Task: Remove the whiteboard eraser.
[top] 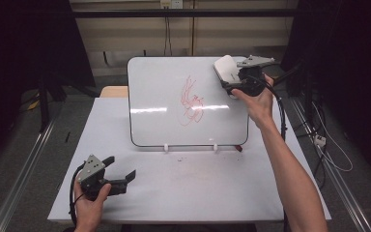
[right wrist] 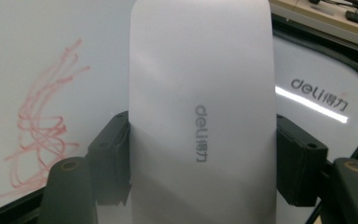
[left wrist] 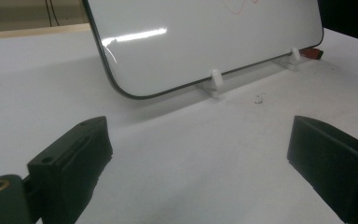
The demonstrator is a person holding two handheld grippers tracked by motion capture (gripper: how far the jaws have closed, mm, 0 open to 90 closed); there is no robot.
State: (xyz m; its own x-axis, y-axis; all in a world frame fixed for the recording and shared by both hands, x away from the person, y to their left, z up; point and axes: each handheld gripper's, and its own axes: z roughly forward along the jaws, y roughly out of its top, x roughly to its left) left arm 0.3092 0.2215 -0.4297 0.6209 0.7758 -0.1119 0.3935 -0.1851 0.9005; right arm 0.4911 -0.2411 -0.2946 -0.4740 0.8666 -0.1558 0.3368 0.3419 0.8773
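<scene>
From the high view, a whiteboard (top: 174, 101) stands tilted on two small white clips at the far half of the white table (top: 183, 193). Red scribbles (top: 192, 102) sit near the middle of its surface. The right hand-held gripper (top: 230, 83) is raised at the board's upper right corner, its jaws clamped on a white eraser (top: 226, 68) that lies against or just above the board there; whether it touches the surface cannot be told. The person's right arm reaches in from the bottom right. The left hand-held gripper (top: 121, 170) rests low over the near left part of the table, well apart from the board, with its jaws spread and nothing between them.

In the left gripper view, the two black jaws stand wide apart over bare table. Beyond them is the lower edge of the whiteboard (left wrist: 205, 42), its clips (left wrist: 216, 79), and a small red object (left wrist: 313, 53) at the board's far bottom corner.

In the right gripper view, the eraser (right wrist: 200, 112) rises upright between the jaws, whose pads press its two long sides. It carries a printed grey logo. Behind it to the left are the red scribbles (right wrist: 42, 126) on the whiteboard (right wrist: 18, 46).
</scene>
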